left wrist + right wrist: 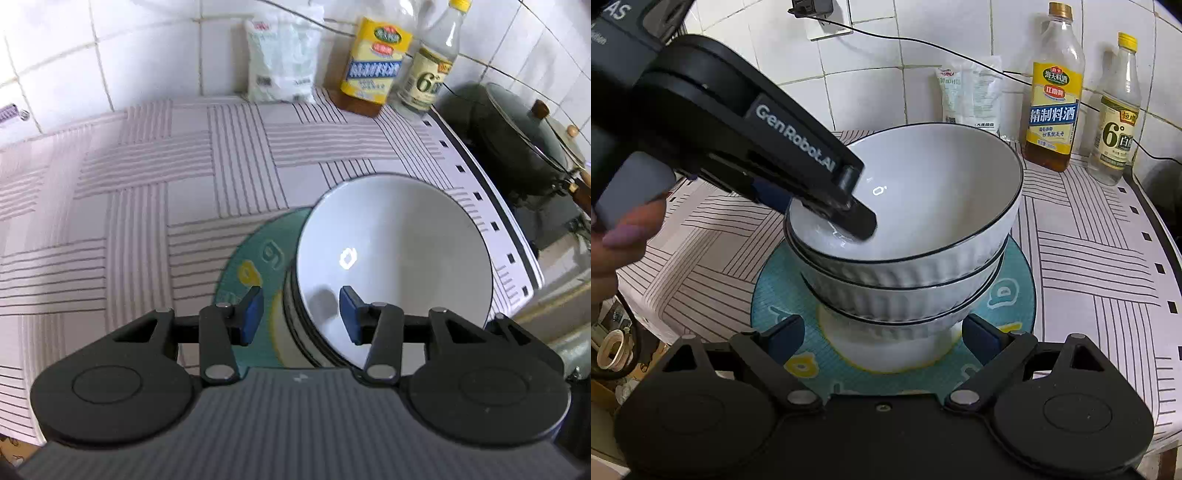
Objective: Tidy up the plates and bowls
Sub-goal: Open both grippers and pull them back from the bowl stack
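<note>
On the counter [1089,258], right before me, the white bowls [908,236] stand nested three high on a teal plate [1015,291], and the top bowl sits tilted in the stack, not level. My left tool [301,312] straddles that bowl's near rim, one blue pad inside and one outside; from its own view both pads stand clear of the wall, so I read it as released, not clamping anything. My right tool [882,338] waits low at the foot of the stack, its jaws spread to either side of the bottom bowl's base and apart from it, grasping nothing.

What worries me is the lean. If I draw the left tool out carelessly, the inner finger could catch the rim and tip the top bowl off, or drag the whole stack across the plate. Glazed ware is slick, so a nudge from the right tool at the base might slide it too. The two bottles [1054,99] by the wall stand well apart.
</note>
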`<state>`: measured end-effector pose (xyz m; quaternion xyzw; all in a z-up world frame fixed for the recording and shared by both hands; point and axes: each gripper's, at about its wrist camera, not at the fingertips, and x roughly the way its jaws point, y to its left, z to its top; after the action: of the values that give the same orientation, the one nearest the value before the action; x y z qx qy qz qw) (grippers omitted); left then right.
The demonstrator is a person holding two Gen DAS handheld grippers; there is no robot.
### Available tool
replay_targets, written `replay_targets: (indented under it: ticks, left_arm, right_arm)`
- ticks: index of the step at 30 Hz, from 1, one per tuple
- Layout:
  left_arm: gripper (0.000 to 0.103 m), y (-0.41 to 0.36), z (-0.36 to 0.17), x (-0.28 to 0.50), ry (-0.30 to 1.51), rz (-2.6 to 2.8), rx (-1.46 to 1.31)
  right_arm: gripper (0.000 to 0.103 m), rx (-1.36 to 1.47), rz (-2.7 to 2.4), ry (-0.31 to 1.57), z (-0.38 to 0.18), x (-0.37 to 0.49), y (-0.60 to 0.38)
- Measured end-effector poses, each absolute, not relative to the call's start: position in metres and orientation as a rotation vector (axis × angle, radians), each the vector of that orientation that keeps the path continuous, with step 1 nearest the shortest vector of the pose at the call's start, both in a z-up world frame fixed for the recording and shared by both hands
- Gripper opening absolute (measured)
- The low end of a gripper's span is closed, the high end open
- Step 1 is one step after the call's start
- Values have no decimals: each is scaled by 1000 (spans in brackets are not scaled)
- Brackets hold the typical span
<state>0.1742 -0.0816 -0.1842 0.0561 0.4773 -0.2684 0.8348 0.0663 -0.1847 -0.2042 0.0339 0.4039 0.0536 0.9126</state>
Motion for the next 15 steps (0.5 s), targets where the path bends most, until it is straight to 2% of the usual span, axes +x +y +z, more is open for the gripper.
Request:
replay_targets:
  ticks: [15]
  left_arm:
    - [60, -62, -139, 137, 858, -459, 144]
  right_arm:
    - [94, 98, 64, 824, -188, 54, -188]
